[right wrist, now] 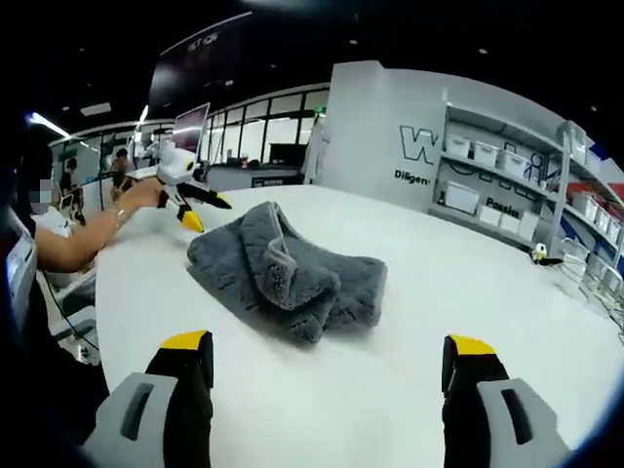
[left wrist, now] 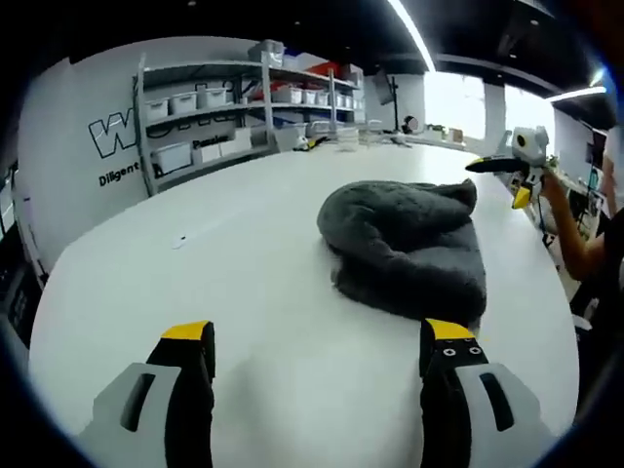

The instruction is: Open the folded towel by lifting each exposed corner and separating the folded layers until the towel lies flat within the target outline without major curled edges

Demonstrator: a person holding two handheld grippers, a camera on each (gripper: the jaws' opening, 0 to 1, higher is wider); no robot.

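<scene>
Left gripper view: the left tongs (left wrist: pixel 322 341) stand wide apart at six o'clock, holding nothing, low over the white desk (left wrist: pixel 195 263). The towel (left wrist: pixel 409 244) lies just past them, toward one o'clock from their gap, a grey plush heap bunched in loose folds, no flat corner plain to see. It looks soft, limp and light, so I judge it will drape and sag when lifted and needs a pinch on a single layer at an edge, not the bulk. The right tongs (left wrist: pixel 519 185) hang at three o'clock, above the towel's far side; I cannot tell how wide they are.

Right gripper view: the right tongs (right wrist: pixel 327 356) are wide apart and bare at six o'clock. The towel (right wrist: pixel 288 273) sits toward eleven o'clock of their gap, folded over itself with a hemmed edge curling on top near its middle; that exposed hem seems the best place to take hold. The other tongs (right wrist: pixel 190 210) hover at ten o'clock, just beside the towel's far edge, held by a hand (right wrist: pixel 146 193)
</scene>
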